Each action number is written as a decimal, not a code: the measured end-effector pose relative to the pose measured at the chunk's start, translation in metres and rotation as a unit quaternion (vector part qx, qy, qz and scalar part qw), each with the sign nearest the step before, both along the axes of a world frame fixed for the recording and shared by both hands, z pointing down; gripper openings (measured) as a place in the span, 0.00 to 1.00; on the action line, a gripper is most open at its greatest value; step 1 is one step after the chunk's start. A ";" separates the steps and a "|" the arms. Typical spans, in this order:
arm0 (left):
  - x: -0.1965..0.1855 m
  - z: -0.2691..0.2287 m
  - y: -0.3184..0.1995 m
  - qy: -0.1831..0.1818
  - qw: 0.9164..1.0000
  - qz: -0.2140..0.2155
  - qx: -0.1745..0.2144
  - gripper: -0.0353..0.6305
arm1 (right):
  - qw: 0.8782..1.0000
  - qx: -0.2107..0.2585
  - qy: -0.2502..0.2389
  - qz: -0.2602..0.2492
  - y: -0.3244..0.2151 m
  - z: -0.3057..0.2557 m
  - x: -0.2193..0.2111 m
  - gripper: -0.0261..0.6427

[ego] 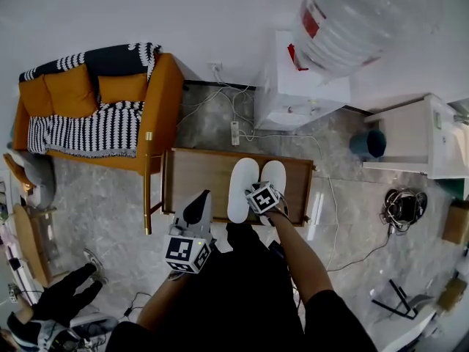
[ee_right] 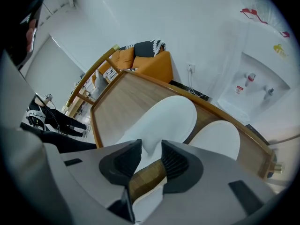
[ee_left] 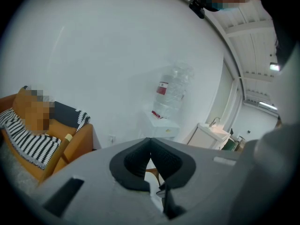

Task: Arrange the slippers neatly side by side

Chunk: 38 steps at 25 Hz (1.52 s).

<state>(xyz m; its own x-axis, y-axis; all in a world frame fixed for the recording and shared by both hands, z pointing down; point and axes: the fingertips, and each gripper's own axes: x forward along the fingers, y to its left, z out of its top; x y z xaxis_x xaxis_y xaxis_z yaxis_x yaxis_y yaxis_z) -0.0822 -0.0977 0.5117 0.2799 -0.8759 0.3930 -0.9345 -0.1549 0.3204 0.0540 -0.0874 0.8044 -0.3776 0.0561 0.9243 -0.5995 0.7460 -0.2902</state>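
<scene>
Two white slippers lie close together, toes the same way, on the wooden tabletop in the head view, so I think the job is nearly done. In the left gripper view, my left hand-held gripper is closed on nothing. In the right gripper view, my right hand-held gripper is wide, with one slipper's heel between its jaws but not squeezed. I think only backing away is left.

Two slippers lie side by side on the desk, near ends under the right gripper. The left gripper is left of them, with the sofa beyond.
</scene>
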 end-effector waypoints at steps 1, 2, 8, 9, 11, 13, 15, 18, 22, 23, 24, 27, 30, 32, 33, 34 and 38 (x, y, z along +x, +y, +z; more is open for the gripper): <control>0.000 0.001 0.000 0.000 1.000 0.004 0.000 0.07 | 1.000 0.001 0.001 0.004 0.000 -0.001 0.001 0.22; 0.001 0.001 -0.001 0.001 1.000 0.009 0.000 0.07 | 1.000 0.004 0.000 0.009 -0.001 -0.003 0.001 0.23; 0.000 -0.007 -0.002 0.011 0.999 0.033 0.011 0.07 | 0.999 0.036 -0.008 0.040 -0.004 -0.029 0.006 0.26; 0.000 -0.008 -0.003 0.013 0.999 0.037 0.014 0.07 | 0.997 0.046 -0.015 0.053 -0.009 -0.036 0.006 0.26; 0.000 -0.012 -0.002 0.011 0.999 0.047 0.020 0.07 | 0.993 0.062 -0.038 0.089 -0.016 -0.054 0.006 0.26; 0.001 -0.017 0.000 0.006 0.998 0.059 0.026 0.07 | 0.987 0.071 -0.064 0.132 -0.021 -0.076 0.008 0.26; 0.002 -0.022 0.001 0.003 0.997 0.069 0.033 0.07 | 0.978 0.085 -0.088 0.170 -0.026 -0.100 0.011 0.26; 0.001 -0.034 0.004 0.002 0.996 0.080 0.045 0.07 | 0.964 0.117 -0.115 0.209 -0.028 -0.137 0.018 0.26; 0.001 -0.053 0.008 0.002 0.994 0.091 0.062 0.07 | 0.938 0.179 -0.142 0.261 -0.028 -0.193 0.031 0.20; 0.001 -0.058 0.010 0.003 0.993 0.093 0.066 0.07 | 0.929 0.197 -0.149 0.276 -0.027 -0.207 0.035 0.19; 0.002 -0.063 0.012 0.003 0.993 0.095 0.071 0.07 | 0.919 0.214 -0.156 0.291 -0.025 -0.221 0.039 0.16; 0.003 -0.076 0.018 0.000 0.991 0.105 0.086 0.07 | 0.892 0.264 -0.171 0.326 -0.017 -0.258 0.046 0.11; 0.005 -0.086 0.024 0.000 0.989 0.112 0.096 0.07 | 0.871 0.309 -0.179 0.338 -0.005 -0.287 0.047 0.08; 0.005 -0.090 0.029 0.000 0.988 0.115 0.102 0.07 | 0.858 0.332 -0.192 0.342 0.005 -0.306 0.043 0.07; 0.006 -0.092 0.031 0.000 0.988 0.115 0.105 0.07 | 0.852 0.340 -0.199 0.345 0.010 -0.315 0.040 0.07; 0.006 -0.093 0.033 0.000 0.988 0.115 0.107 0.07 | 0.846 0.347 -0.205 0.349 0.016 -0.322 0.038 0.06; 0.008 -0.098 0.037 0.004 0.986 0.118 0.115 0.07 | 0.830 0.360 -0.216 0.367 0.035 -0.340 0.036 0.06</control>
<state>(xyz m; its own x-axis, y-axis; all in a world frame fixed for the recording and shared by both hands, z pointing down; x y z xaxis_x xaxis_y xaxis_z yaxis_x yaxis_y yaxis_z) -0.0742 -0.0603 0.4134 0.4895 -0.8515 0.1877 -0.8609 -0.4379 0.2590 0.0898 -0.0529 0.4644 -0.3717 -0.8438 0.3872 -0.9248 0.3001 -0.2338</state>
